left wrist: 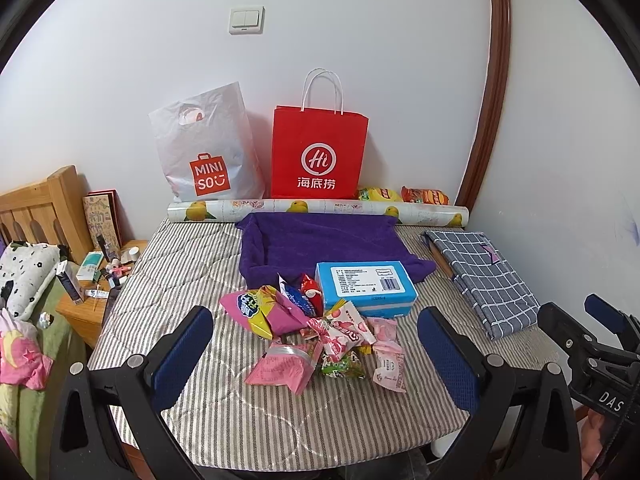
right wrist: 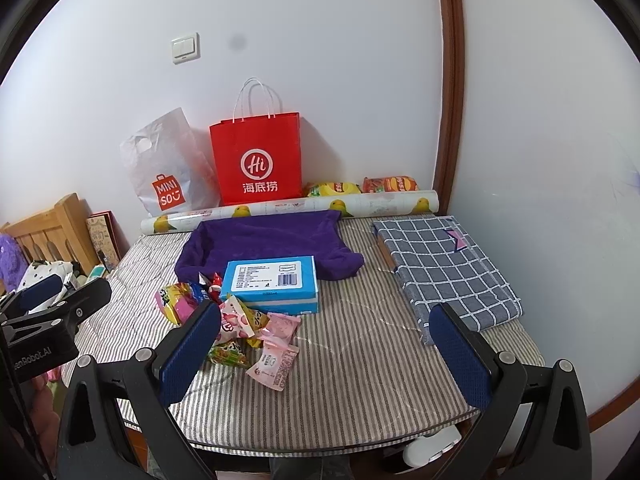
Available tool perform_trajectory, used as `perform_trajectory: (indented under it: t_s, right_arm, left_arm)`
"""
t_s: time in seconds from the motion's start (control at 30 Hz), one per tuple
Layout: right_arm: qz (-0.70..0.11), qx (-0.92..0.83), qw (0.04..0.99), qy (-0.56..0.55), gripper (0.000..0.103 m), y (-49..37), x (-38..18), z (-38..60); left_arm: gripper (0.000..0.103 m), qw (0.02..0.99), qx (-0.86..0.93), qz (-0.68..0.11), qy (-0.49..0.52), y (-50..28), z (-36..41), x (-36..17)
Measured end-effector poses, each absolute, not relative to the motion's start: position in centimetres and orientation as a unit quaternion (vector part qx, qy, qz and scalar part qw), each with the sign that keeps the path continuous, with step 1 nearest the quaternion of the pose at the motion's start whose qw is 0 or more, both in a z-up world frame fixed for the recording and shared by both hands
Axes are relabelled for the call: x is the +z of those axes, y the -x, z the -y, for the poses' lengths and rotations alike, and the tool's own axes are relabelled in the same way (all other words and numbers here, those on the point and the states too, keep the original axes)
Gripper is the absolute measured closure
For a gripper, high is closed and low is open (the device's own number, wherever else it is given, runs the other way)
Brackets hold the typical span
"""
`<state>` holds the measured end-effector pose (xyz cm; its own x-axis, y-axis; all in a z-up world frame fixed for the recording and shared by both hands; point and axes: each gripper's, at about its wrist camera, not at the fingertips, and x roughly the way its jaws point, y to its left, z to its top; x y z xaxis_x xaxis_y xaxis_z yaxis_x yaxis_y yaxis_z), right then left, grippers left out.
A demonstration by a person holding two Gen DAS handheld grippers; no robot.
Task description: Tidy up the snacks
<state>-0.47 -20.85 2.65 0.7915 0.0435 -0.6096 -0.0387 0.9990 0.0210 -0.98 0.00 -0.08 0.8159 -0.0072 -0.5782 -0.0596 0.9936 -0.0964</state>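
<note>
1. My left gripper (left wrist: 316,354) and right gripper (right wrist: 326,354) both hang wide apart and hold nothing, above the near edge of the grey-striped padded tabletop (right wrist: 360,360).
2. The loose heap of crinkly foil snack packets (left wrist: 316,332) lies just before the light-blue cardboard box (left wrist: 366,286); the packets overlap, so one pinch may drag neighbours off.
3. The soft purple fabric tray (left wrist: 320,240) may buckle under a drop.

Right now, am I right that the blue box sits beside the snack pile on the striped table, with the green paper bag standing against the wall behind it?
Not quite: the paper bag against the wall is red, not green, as the left wrist view shows. The rest holds: the blue box sits beside the snack pile on the striped table.
</note>
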Motion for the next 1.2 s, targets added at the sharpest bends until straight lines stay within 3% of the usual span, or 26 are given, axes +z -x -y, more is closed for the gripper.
perform_trajectory:
  t_s: [0.4, 0.63, 0.7, 0.93, 1.2]
  right_arm:
    - [-0.33, 0.054, 0.942, -0.028, 0.0, -1.3, 1.5, 20.5]
    - [-0.37, 0.054, 0.927, -0.032, 0.001, -4.1, -2.8, 20.4]
    - [-0.394, 0.058, 0.917, -0.039, 0.005, -5.2, -5.0, 20.5]
    - [-0.466, 0.062, 0.881, -0.063, 0.024, -8.0, -12.2, 20.1]
    - [-0.497, 0.077, 0.861, -0.074, 0.029, -9.9, -16.1, 18.0]
  left_arm:
    - [0.001, 0.945, 0.018, -0.323, 0.052, -0.9, -0.7, -1.8]
    - [0.002, 0.928, 0.035, -0.366, 0.067, -3.8, -3.2, -5.0]
    - [0.008, 0.924, 0.04, -0.374, 0.073, -4.3, -3.9, -6.0]
    - [0.008, 0.909, 0.064, -0.404, 0.083, -5.9, -6.7, -9.9]
    - [0.008, 0.899, 0.069, -0.426, 0.082, -6.9, -7.9, -12.3]
